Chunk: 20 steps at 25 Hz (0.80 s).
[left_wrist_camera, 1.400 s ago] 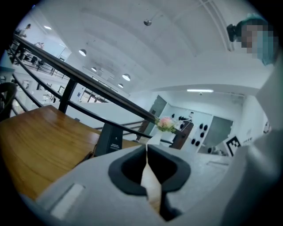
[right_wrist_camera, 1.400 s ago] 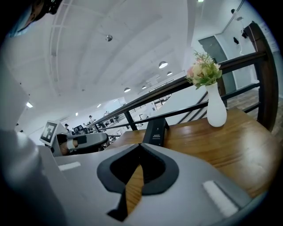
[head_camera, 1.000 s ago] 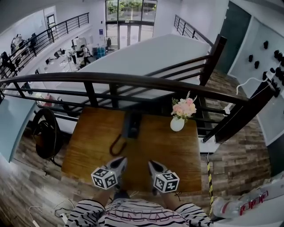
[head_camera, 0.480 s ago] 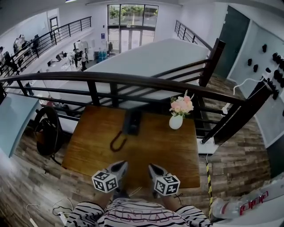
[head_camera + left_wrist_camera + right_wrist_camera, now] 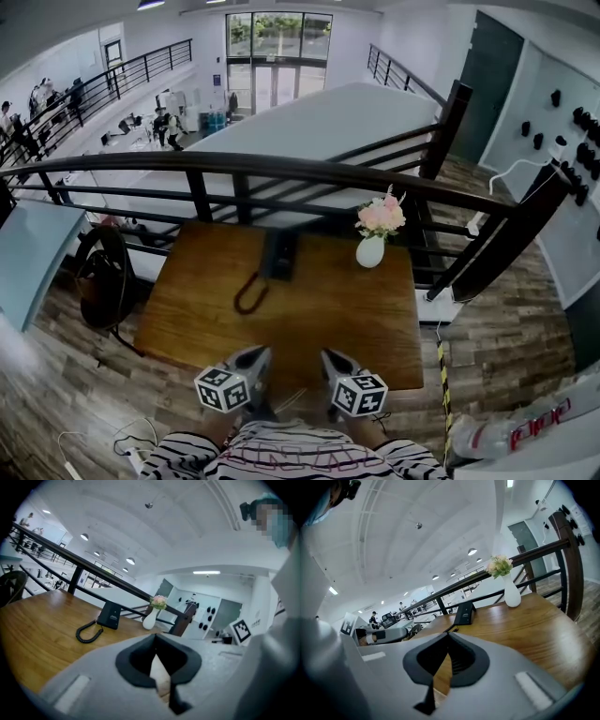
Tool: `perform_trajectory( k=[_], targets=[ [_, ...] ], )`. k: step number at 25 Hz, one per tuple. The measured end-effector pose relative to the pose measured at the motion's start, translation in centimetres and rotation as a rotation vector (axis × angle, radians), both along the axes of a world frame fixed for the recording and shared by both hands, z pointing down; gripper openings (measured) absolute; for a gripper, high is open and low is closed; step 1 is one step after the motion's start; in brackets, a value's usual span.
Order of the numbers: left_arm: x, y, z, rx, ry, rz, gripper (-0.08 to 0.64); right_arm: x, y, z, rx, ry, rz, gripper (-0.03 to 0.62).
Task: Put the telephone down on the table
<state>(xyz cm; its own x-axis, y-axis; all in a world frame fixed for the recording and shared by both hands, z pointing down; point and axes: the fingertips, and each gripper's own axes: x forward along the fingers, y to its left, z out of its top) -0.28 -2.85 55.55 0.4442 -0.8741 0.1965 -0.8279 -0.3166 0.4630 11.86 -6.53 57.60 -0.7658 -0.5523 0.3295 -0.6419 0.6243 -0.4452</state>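
Observation:
A black telephone (image 5: 279, 255) stands at the far side of the wooden table (image 5: 356, 319), its coiled cord (image 5: 248, 295) looped in front of it. It also shows in the left gripper view as the telephone (image 5: 109, 615) and in the right gripper view as the telephone (image 5: 465, 613). My left gripper (image 5: 255, 356) and right gripper (image 5: 330, 358) hover side by side at the table's near edge, well short of the phone. Both are shut with nothing between their jaws, as the left gripper (image 5: 156, 644) and right gripper (image 5: 448, 641) show up close.
A white vase of pink flowers (image 5: 373, 242) stands right of the telephone. A dark railing (image 5: 281, 173) runs directly behind the table, with a drop beyond. A dark round chair (image 5: 98, 281) sits left of the table. Cables lie on the floor (image 5: 122, 441).
Both grippers have drawn back together toward the table's near edge, away from the telephone. Their jaws stayed shut. The telephone and vase have not moved.

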Motion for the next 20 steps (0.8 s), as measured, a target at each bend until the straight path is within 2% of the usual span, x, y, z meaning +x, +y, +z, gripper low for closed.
perform_trajectory(
  k=[20],
  targets=[
    [0.12,0.14,-0.29,0.006,0.006,-0.002,0.003,0.33,-0.12,0.24,-0.02,0.005,0.015,0.0]
  ],
)
